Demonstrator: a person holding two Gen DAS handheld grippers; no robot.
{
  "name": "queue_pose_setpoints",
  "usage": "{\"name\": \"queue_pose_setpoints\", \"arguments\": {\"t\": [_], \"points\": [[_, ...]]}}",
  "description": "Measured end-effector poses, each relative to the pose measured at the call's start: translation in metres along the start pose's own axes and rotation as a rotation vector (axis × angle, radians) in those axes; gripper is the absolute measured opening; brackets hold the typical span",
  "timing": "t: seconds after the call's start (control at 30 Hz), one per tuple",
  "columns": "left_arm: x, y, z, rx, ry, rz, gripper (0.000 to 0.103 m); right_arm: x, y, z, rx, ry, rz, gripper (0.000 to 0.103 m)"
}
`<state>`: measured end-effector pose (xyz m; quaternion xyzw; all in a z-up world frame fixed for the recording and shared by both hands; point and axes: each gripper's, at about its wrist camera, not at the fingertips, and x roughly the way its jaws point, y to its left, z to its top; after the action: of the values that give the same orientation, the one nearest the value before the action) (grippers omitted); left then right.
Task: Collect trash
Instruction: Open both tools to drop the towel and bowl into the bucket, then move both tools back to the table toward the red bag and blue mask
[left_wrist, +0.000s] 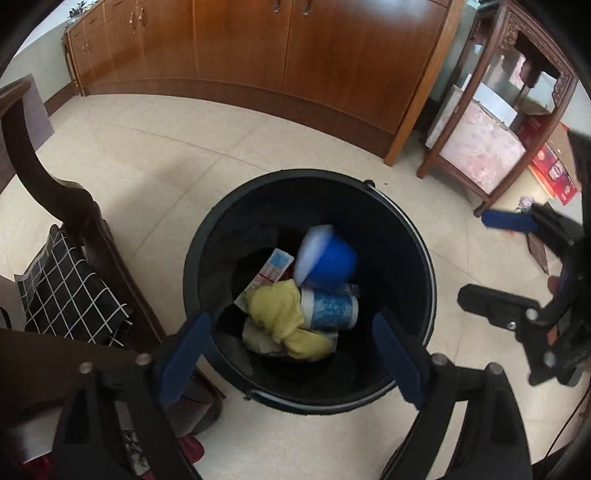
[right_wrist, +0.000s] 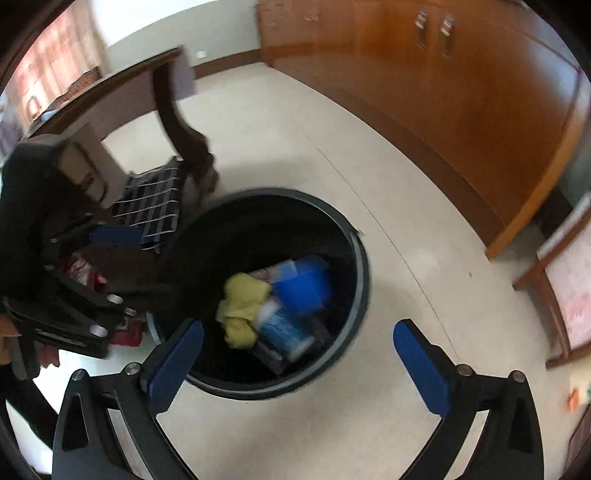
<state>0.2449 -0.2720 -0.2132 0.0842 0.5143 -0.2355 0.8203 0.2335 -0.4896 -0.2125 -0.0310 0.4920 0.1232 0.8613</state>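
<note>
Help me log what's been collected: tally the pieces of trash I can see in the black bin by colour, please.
Inside the black bin, counting only what shows on top:
Blue: 1, blue cup
Yellow: 1, crumpled yellow cloth
White and blue: 1, printed can
White and red: 1, flat packet
Total: 4. Anything buried underneath cannot be counted.

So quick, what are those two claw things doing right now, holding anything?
Left gripper: open, holding nothing, above the black bin.
Right gripper: open, holding nothing, beside the bin.
</note>
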Motion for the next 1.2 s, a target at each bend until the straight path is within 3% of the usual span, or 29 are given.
{"name": "queue_pose_setpoints", "arguments": {"t": [0.27, 0.7, 1.2], "points": [[-0.013, -0.001, -0.006, -0.003, -0.014, 0.038, 0.098, -0.001, 0.001, -0.011, 0.000, 0.041, -0.050, 0.103], [-0.115, 0.007, -0.039, -0.034, -0.132, 0.060, 0.098, -0.100, 0.051, -0.022, 0.001, -0.065, -0.120, 0.103], [-0.193, 0.060, -0.065, -0.136, -0.251, 0.141, 0.098, -0.141, 0.135, 0.006, -0.053, -0.168, -0.045, 0.103]]}}
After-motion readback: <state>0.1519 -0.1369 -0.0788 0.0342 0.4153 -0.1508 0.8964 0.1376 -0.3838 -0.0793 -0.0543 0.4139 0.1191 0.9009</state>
